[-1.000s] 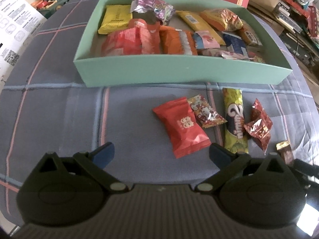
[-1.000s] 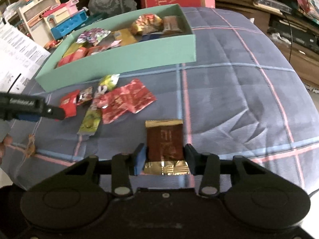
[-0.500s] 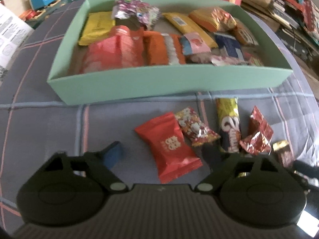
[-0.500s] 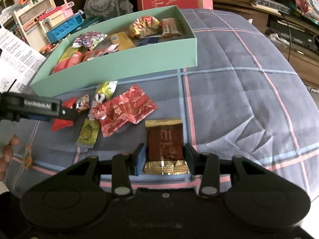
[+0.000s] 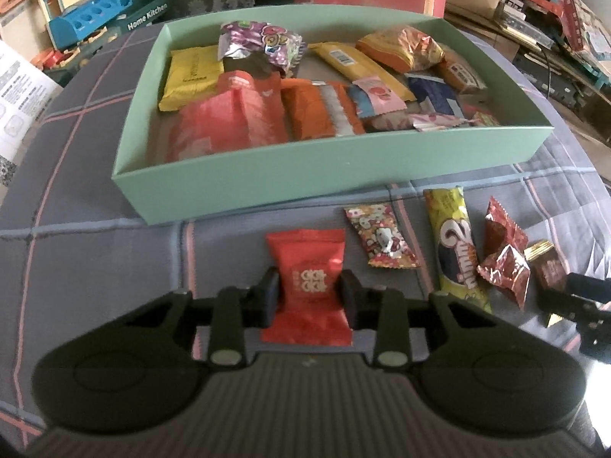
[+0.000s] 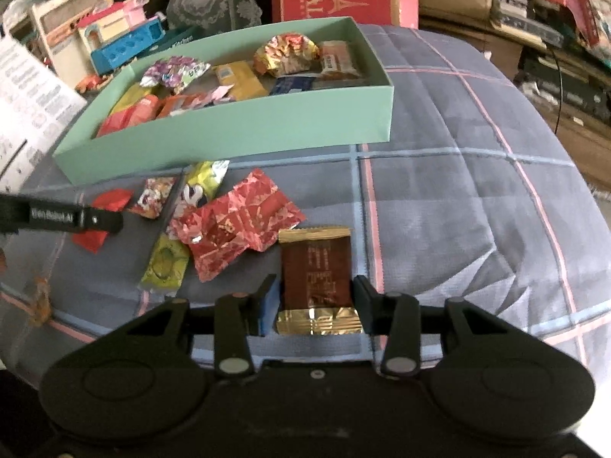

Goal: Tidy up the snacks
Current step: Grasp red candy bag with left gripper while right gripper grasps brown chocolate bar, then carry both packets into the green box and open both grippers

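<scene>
Two grippers are each clamped on a snack lying on the plaid cloth [image 5: 95,252] in front of a mint-green box [image 5: 305,175]. Farthest left, the left gripper [image 5: 309,294] has its fingers drawn in against both sides of a red packet [image 5: 308,286], which rests flat on the cloth just short of the box's near wall. Right of it lie a small cartoon-printed candy [image 5: 380,242], then a yellow bar [image 5: 456,252] stretched lengthwise toward the box, then a crumpled red foil wrapper [image 5: 504,255], all loose on the cloth and near one another. At the far right, the right gripper [image 6: 315,303] is closed on a brown wafer packet [image 6: 316,271] with gold ends, pinched at its sides, its gold near end sticking out behind the fingers; the packet lies on the cloth just beside the red foil wrapper. Inside the box sit many snacks, among them a yellow pack [image 5: 193,76], a large red bag [image 5: 229,122], an orange pack [image 5: 313,114] and a gold-orange pouch [image 5: 401,47].
</scene>
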The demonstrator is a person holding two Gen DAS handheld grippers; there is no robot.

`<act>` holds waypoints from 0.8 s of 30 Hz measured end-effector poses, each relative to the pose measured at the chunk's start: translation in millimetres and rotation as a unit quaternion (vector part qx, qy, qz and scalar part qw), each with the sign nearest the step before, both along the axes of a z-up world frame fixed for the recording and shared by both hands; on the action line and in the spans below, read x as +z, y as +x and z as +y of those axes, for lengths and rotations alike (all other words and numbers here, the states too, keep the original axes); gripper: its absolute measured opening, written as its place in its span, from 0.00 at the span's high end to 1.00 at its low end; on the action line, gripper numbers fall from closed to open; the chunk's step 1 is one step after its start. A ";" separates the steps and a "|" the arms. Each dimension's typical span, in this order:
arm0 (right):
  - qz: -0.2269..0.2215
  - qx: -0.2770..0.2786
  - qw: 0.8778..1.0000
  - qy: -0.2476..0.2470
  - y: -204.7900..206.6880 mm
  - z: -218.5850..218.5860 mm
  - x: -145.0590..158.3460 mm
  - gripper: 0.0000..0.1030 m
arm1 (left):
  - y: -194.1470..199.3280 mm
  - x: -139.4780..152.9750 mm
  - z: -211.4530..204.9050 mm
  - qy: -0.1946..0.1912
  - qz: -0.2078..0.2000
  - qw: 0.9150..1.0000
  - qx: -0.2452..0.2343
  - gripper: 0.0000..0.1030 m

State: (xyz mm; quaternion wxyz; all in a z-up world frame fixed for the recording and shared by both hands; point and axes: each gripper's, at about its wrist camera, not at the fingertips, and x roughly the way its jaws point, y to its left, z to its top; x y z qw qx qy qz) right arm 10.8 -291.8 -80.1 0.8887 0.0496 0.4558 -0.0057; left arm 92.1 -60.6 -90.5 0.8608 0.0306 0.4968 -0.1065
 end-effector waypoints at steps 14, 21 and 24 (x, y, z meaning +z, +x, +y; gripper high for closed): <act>-0.044 -0.037 0.997 0.048 4.1 -29.2 44.6 0.62 | -14.6 36.9 18.6 -0.038 -0.023 0.999 0.003 0.69; -0.077 -0.025 0.994 0.070 35.8 -26.4 78.4 0.62 | 10.5 72.6 18.9 -0.063 -0.054 0.997 0.001 0.69; -0.084 -0.017 0.994 0.071 54.3 -20.7 88.7 0.62 | 28.9 84.0 17.0 -0.063 -0.067 0.996 -0.001 0.69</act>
